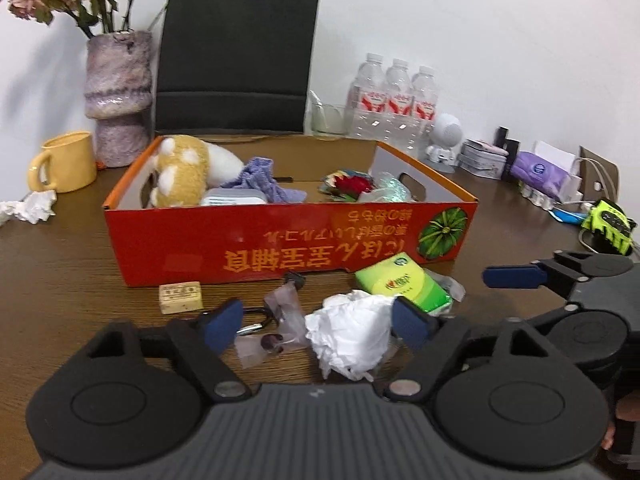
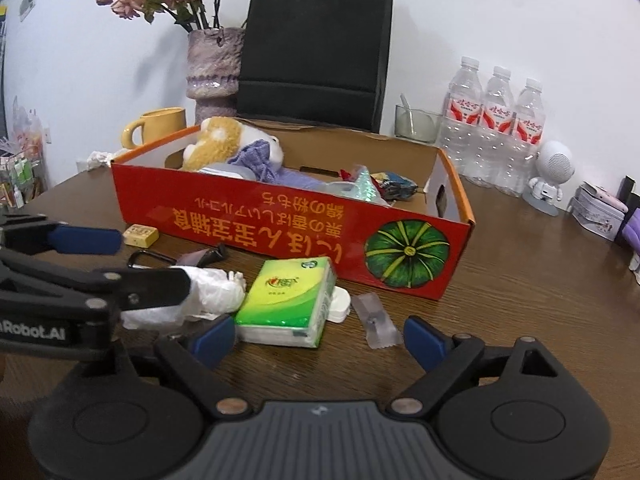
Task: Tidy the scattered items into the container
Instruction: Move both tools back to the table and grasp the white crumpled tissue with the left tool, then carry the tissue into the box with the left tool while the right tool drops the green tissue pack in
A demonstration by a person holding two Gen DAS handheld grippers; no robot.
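1. Far left, a small tan rectangular block (image 1: 180,297) is sitting right by the front wall of the red cardboard box with the pumpkin print (image 1: 256,236), and a black carabiner clip (image 1: 256,322) is lying just in front.
2. The left gripper (image 1: 318,326) is hanging low over a crumpled white paper wad (image 1: 352,340) on the brown wooden table (image 1: 60,272). Its blue pads are spread, one either side of the wad, not squeezing it.
3. Next over, the green plastic-wrapped tissue pack (image 2: 286,304) is lying touching the wad, with a small white plastic case (image 2: 340,308) tucked behind it.
4. The right gripper (image 2: 318,338) is gaping wide around that pack, nothing pinched.
5. I'd say both are lining up pickups. Next: close on each item, lift it clear of the rim, drop it in beside the plush toy (image 1: 180,176).
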